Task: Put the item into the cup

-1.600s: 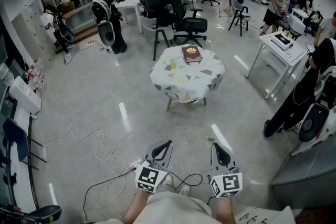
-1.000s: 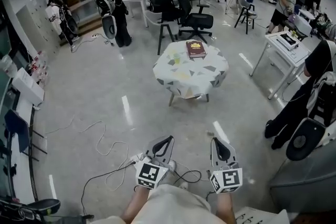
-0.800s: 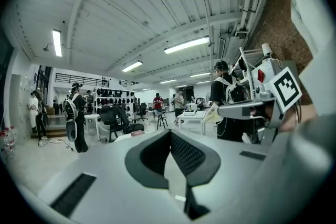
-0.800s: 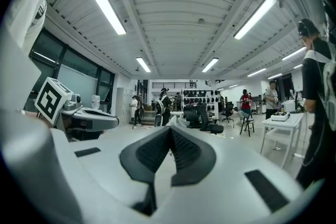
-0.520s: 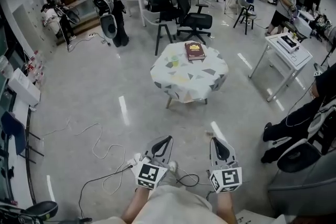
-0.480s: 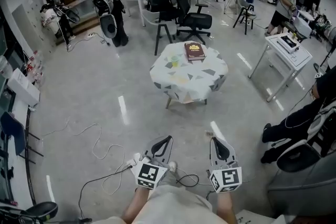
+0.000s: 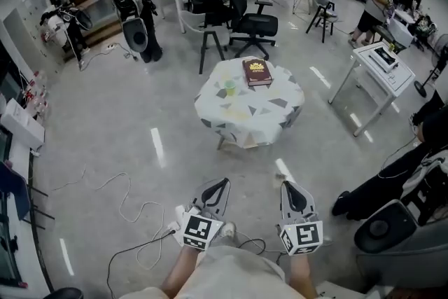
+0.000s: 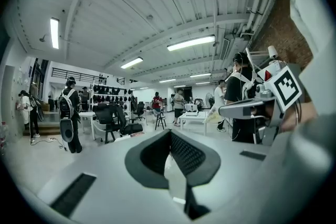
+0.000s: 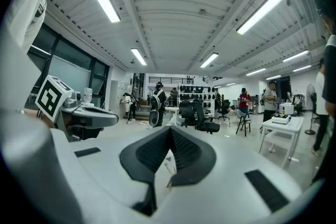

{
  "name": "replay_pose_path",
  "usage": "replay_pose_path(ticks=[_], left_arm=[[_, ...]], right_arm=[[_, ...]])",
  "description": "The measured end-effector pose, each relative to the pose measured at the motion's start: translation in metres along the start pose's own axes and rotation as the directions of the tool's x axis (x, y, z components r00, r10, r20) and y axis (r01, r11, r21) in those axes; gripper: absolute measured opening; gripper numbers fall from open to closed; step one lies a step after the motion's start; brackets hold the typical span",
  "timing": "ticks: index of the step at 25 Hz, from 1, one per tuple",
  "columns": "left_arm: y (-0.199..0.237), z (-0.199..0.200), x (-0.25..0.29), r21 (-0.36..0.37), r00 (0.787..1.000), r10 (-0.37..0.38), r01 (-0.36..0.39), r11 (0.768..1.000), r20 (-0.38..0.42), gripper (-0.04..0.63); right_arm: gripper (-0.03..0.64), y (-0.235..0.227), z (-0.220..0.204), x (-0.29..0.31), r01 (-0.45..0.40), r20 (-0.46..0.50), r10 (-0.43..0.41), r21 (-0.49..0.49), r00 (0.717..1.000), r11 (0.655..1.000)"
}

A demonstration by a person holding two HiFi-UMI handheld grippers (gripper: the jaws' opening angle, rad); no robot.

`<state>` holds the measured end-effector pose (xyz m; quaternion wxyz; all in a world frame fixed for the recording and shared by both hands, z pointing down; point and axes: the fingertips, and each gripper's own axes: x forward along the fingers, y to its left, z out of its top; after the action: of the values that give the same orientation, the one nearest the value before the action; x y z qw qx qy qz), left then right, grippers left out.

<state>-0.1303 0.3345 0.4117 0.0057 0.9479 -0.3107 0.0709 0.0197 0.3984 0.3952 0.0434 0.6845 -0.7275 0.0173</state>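
Clearly we stand well apart from the small green cup (image 7: 229, 87), on the far round patterned-cloth table (image 7: 252, 117) — ahead, slightly nearer our left gripper (image 7: 222, 184) than our right gripper (image 7: 286, 186). Both have jaws closed on nothing. Which item goes in — we cannot tell.

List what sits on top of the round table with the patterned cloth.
A dark red book and a small green cup sit on the cloth-covered table. The cup's inside is too small to see; the tabletop itself is covered.
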Motion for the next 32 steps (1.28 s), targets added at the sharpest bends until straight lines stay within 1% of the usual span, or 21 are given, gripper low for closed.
replay_pose_path(ticks=[11,17,21,28,32], left_arm=[[0.062,0.005,0.053,0.007,0.997,-0.072,0.072,0.997,0.006,0.012],[0.081,0.008,0.072,0.005,0.996,-0.092,0.092,0.996,0.015,0.011],[0.088,0.007,0.085,-0.004,0.995,-0.103,0.103,0.995,0.017,0.011],[0.104,0.010,0.112,-0.009,0.995,-0.093,0.094,0.996,0.025,0.011],[0.115,0.014,0.131,-0.010,0.997,-0.073,0.073,0.997,0.024,0.012]], right_arm=[[0.005,-0.004,0.002,0.075,0.061,-0.026,-0.061,-0.001,0.998,0.998],[0.005,-0.004,0.006,0.097,0.077,-0.028,-0.077,-0.010,0.997,0.997],[0.005,-0.010,0.001,0.108,0.091,-0.041,-0.091,-0.004,0.995,0.996],[0.004,-0.028,0.005,0.136,0.095,-0.043,-0.095,-0.020,0.995,0.995],[0.005,-0.040,0.010,0.157,0.076,-0.034,-0.077,-0.024,0.996,0.997]])
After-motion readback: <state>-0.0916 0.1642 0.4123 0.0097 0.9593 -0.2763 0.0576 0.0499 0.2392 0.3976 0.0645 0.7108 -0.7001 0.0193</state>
